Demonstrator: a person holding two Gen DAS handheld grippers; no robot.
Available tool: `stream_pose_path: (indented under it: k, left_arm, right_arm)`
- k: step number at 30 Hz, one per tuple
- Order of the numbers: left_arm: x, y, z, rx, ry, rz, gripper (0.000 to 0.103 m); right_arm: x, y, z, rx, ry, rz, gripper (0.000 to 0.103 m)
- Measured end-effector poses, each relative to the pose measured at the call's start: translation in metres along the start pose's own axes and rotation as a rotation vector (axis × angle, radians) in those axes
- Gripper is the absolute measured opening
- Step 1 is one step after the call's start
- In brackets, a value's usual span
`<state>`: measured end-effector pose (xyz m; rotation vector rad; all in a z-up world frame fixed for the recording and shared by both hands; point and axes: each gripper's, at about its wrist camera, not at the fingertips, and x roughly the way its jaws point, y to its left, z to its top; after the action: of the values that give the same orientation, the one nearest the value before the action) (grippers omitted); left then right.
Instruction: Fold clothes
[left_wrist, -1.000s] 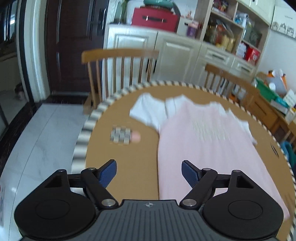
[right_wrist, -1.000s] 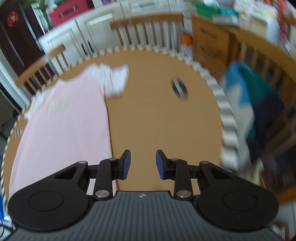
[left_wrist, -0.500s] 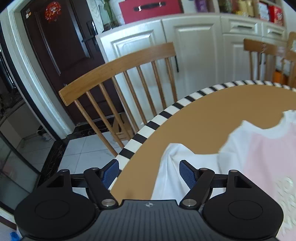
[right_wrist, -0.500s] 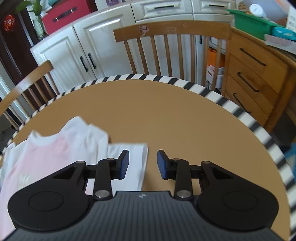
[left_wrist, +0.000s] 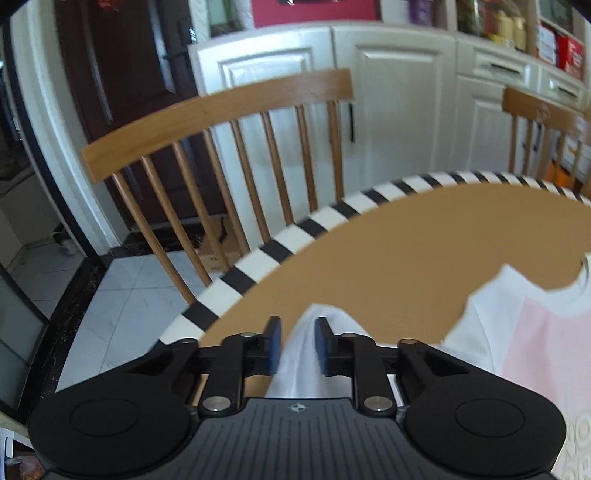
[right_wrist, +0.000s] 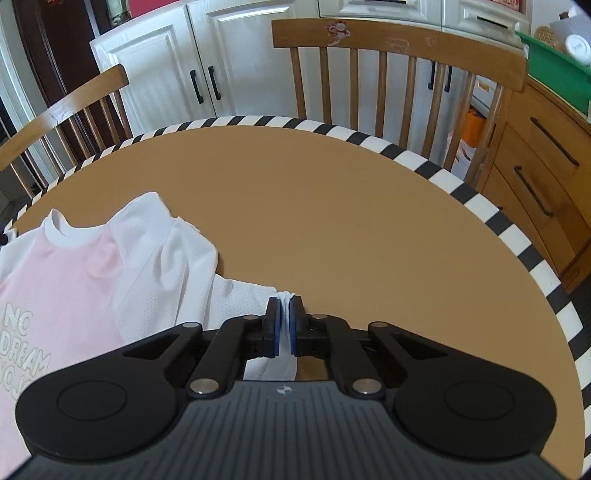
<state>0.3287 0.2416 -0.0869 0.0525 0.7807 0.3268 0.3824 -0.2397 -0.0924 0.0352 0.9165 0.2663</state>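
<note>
A pink T-shirt (right_wrist: 74, 280) with white sleeves and pale lettering lies flat on the round tan table (right_wrist: 314, 192). My right gripper (right_wrist: 283, 325) is shut on the edge of its right white sleeve (right_wrist: 236, 299), low over the table. In the left wrist view the same T-shirt (left_wrist: 546, 339) lies at the right. Its other white sleeve (left_wrist: 299, 354) stands up in a ridge between the blue pads of my left gripper (left_wrist: 298, 343). Those jaws are closing and squeeze the fabric near the table's striped rim.
Black and white stripes edge the table (left_wrist: 258, 258). Wooden spindle chairs stand close behind it: one chair (left_wrist: 221, 110) ahead of the left gripper, another chair (right_wrist: 399, 44) ahead of the right. White cabinets (right_wrist: 221, 59) and a wooden drawer unit (right_wrist: 543, 155) lie beyond.
Both grippers swept from the shirt's lower part to its sleeves and sank toward the table. The right jaws shut on the right sleeve; the left jaws narrowed around the left sleeve, bunching it.
</note>
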Motion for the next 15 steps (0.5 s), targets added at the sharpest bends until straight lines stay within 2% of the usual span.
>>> stream_pose_path:
  k: [1,5,6,7,8,9,10,13,15]
  left_arm:
    - [0.002,-0.002,0.001,0.019,-0.002,0.001,0.054]
    - [0.02,-0.012,0.008,0.1,0.073,0.006,0.068]
    - [0.022,-0.013,0.009,0.087,0.065,0.016,0.072]
    - [0.025,-0.012,0.009,0.057,0.07,0.011,0.068]
    - [0.028,-0.012,0.01,0.024,0.074,0.001,0.059]
    - [0.028,-0.011,0.01,-0.016,0.077,-0.029,0.029]
    - [0.028,-0.014,0.01,-0.037,0.083,-0.037,0.004]
    - [0.021,-0.029,0.004,0.014,0.061,0.031,0.002]
    - [0.014,-0.023,-0.002,-0.039,0.014,0.086,0.002]
  right_arm:
    - [0.0,0.001,0.0,-0.004,0.002,-0.001,0.005]
    - [0.003,0.001,0.004,0.004,0.006,-0.001,0.005]
    - [0.003,0.001,0.004,0.005,0.006,-0.001,0.005]
    - [0.002,0.0,0.004,0.006,0.004,0.0,0.005]
    - [0.002,0.0,0.003,0.006,0.002,-0.001,0.005]
    - [0.001,0.0,0.003,0.004,-0.001,-0.004,0.005]
    - [0.0,0.0,0.002,0.002,-0.005,-0.009,0.005]
    - [-0.005,-0.002,-0.001,0.007,-0.042,-0.059,0.004]
    - [-0.013,-0.011,-0.001,0.035,-0.074,-0.093,0.004]
